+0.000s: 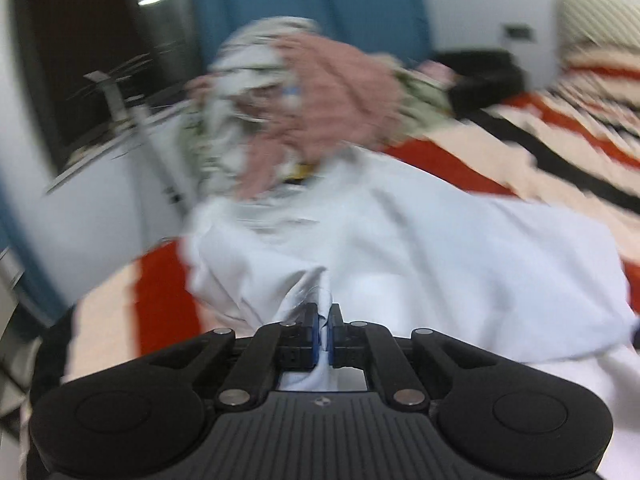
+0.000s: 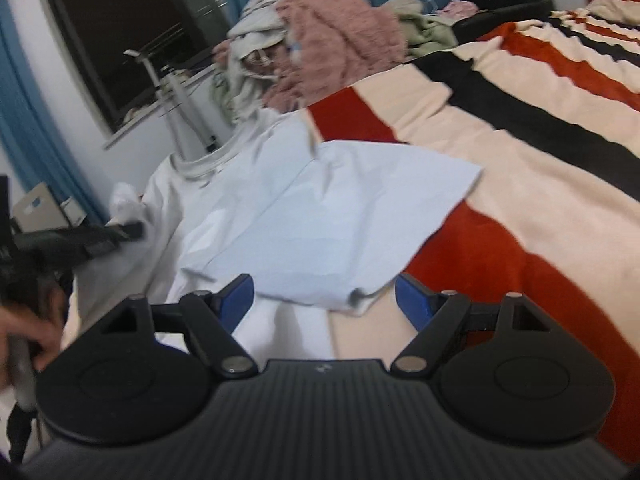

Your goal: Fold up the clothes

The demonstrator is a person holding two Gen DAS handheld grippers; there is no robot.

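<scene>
Fabric of the white shirt (image 1: 440,240) sits pinched between my left gripper's (image 1: 325,322) fingers, which are closed tight on a fold. The shirt lies spread on the striped bed (image 2: 520,128). My right gripper (image 2: 324,292) hovers over its near edge, fingers wide apart, holding nothing.

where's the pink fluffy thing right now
The pink fluffy garment sits on top of the clothes pile at the far end of the striped bed, upper centre in both wrist views, just beyond the white t-shirt.
</scene>
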